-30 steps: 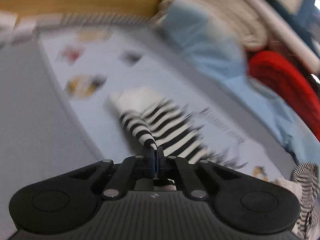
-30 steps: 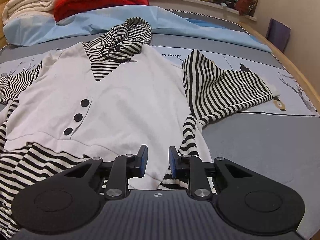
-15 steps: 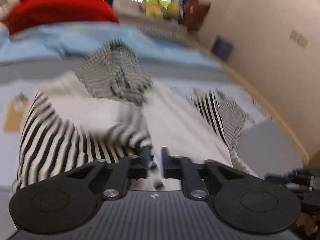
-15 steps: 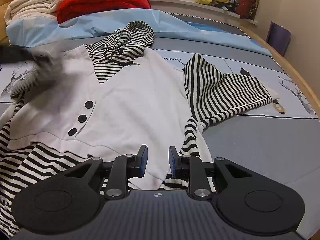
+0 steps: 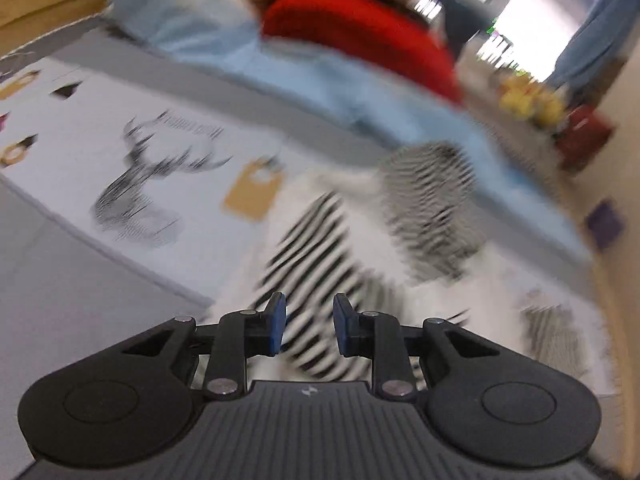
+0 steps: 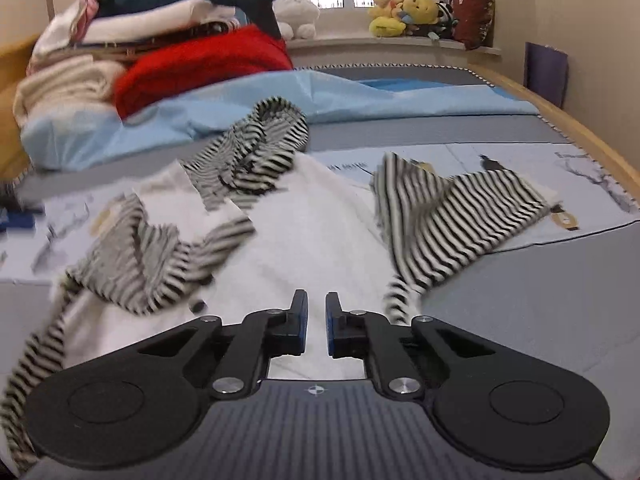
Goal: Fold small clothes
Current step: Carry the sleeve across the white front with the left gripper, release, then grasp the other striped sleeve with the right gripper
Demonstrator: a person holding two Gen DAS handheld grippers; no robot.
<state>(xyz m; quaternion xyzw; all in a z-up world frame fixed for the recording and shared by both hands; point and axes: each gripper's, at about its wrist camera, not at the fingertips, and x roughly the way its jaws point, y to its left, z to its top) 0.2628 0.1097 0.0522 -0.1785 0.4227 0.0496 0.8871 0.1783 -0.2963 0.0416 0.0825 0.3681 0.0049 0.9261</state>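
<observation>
A small white hoodie [image 6: 320, 240] with black-and-white striped sleeves and hood lies face up on the bed. Its left sleeve [image 6: 160, 256] is folded in across the chest; its right sleeve [image 6: 460, 216] lies spread out to the right. The striped hood [image 6: 264, 148] lies at the top. My right gripper [image 6: 316, 324] is open and empty, low over the white hem. In the blurred left wrist view, my left gripper [image 5: 308, 324] is open and empty just above the folded striped sleeve [image 5: 316, 256].
A light blue sheet [image 6: 360, 96] lies behind the hoodie. A red blanket [image 6: 200, 64] and stacked cream blankets [image 6: 68, 84] sit at the back left. Plush toys [image 6: 404, 12] line the window sill. A wooden bed edge [image 6: 580, 128] runs along the right.
My left gripper carried the left sleeve across onto the chest, let it go and opened. My right gripper tilted up a little and narrowed slightly, staying open.
</observation>
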